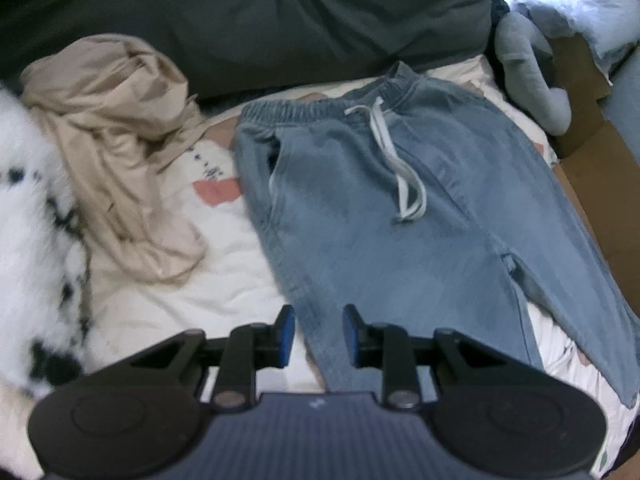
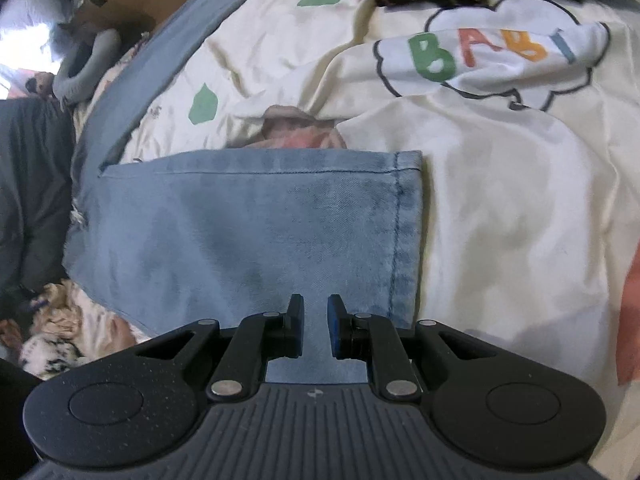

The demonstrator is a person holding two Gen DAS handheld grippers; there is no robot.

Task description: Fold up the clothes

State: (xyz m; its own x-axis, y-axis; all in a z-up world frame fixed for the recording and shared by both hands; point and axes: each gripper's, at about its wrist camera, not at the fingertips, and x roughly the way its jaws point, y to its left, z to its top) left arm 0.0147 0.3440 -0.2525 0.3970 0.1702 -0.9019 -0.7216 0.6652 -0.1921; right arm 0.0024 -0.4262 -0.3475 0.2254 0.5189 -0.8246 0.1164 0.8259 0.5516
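Light blue denim pants (image 1: 360, 208) with a white drawstring (image 1: 400, 168) lie flat on the bed, waistband at the far end. My left gripper (image 1: 318, 332) is open and empty, just above the left leg's outer edge. In the right wrist view a pant leg (image 2: 256, 232) lies flat with its hem (image 2: 406, 232) to the right. My right gripper (image 2: 316, 326) is open with a narrow gap, low over the leg near the hem; I cannot tell whether it touches the cloth.
A crumpled beige garment (image 1: 120, 140) lies left of the pants. A white and black fluffy item (image 1: 28, 220) is at the far left. A dark pillow (image 1: 260, 20) lies behind. A grey plush toy (image 1: 528, 72) and cardboard box (image 1: 592, 168) sit right. The sheet has a "BABY" print (image 2: 492, 52).
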